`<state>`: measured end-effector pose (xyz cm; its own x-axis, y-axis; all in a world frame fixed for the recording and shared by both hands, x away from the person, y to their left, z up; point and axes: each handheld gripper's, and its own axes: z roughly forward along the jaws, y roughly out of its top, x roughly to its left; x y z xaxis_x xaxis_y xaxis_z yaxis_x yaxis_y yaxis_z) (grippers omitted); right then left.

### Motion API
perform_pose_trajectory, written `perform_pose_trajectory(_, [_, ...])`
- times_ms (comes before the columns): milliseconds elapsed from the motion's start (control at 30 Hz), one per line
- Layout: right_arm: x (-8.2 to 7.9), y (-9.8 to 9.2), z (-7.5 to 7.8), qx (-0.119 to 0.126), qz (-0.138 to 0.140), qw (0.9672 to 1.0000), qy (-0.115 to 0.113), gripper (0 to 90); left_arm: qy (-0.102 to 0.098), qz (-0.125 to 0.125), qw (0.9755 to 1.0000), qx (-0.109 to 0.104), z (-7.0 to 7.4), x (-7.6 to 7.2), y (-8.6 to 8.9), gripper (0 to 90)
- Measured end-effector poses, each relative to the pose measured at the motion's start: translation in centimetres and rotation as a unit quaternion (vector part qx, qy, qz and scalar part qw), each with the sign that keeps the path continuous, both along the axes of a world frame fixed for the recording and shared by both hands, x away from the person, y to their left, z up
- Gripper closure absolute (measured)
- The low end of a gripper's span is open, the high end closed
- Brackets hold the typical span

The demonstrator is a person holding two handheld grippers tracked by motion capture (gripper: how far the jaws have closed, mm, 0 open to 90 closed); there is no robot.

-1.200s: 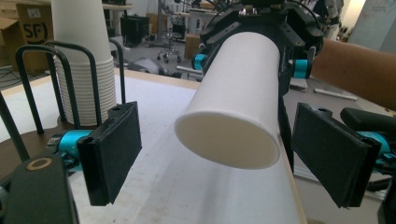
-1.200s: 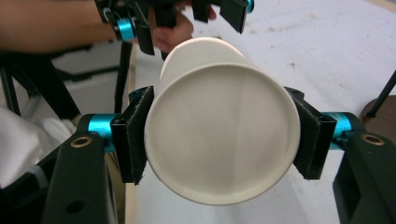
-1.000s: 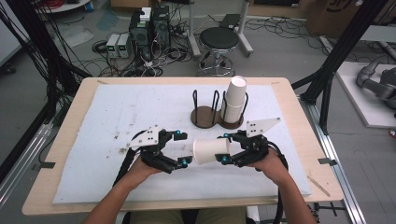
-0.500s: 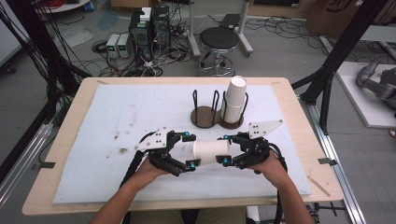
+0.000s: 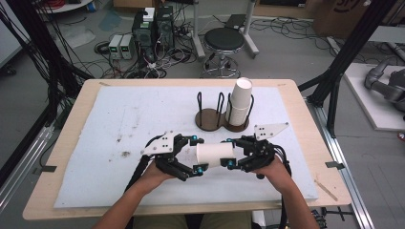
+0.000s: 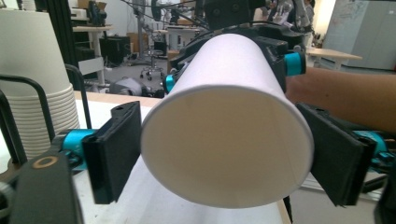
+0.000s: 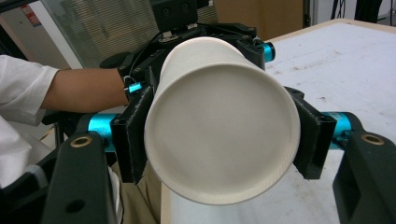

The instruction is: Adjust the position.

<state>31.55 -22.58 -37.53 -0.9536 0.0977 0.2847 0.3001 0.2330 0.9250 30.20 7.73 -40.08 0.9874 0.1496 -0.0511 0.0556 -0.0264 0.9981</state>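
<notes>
A white paper cup point(image 5: 215, 154) lies on its side in the air just above the white mat point(image 5: 119, 119), between my two grippers. My right gripper point(image 5: 229, 153) is shut on its narrow base end; in the right gripper view the cup's bottom point(image 7: 222, 140) faces the camera with a pad pressed on each side. My left gripper point(image 5: 197, 154) has its jaws around the open end. Those jaws have just been closing with the cup between them. In the left gripper view both pads point(image 6: 114, 149) meet the rim of the cup point(image 6: 229, 135).
A black wire cup holder point(image 5: 208, 119) on two round wooden bases stands behind the grippers. Its right side holds a stack of paper cups point(image 5: 240, 102), which rises at the left of the left gripper view point(image 6: 37, 93). The mat ends short of the wooden table edge point(image 5: 67, 143).
My left gripper has moved right to the cup's open end and its jaws have closed in on the rim. The right gripper and the cup have stayed in place.
</notes>
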Motion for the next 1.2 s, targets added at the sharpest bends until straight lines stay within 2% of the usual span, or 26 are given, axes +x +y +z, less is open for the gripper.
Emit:
perform_pose_trajectory(200, [0.07,-0.02,-0.23,0.000,0.002,1.0000,0.008,33.5,-0.002,0.000,1.0000,0.002,0.04,0.10,0.16,22.1])
perform_pose_trajectory(500, [0.06,-0.04,-0.17,-0.017,-0.002,0.9998,0.008,33.5,-0.006,0.003,0.9999,0.014,0.06,0.08,0.22,26.3])
perform_pose_trajectory(833, [0.01,0.07,-0.08,-0.018,-0.006,0.9998,0.006,32.8,-0.004,0.005,0.9999,0.015,0.20,0.04,0.32,26.7])
perform_pose_trajectory(1100, [0.04,0.39,-0.05,-0.025,-0.008,0.9996,0.005,25.2,0.001,0.010,0.9997,0.022,0.20,0.13,0.41,27.9])
perform_pose_trajectory(1200, [0.04,0.41,-0.09,-0.027,-0.014,0.9995,0.011,21.1,0.001,0.009,0.9996,0.025,0.22,0.17,0.49,27.8])
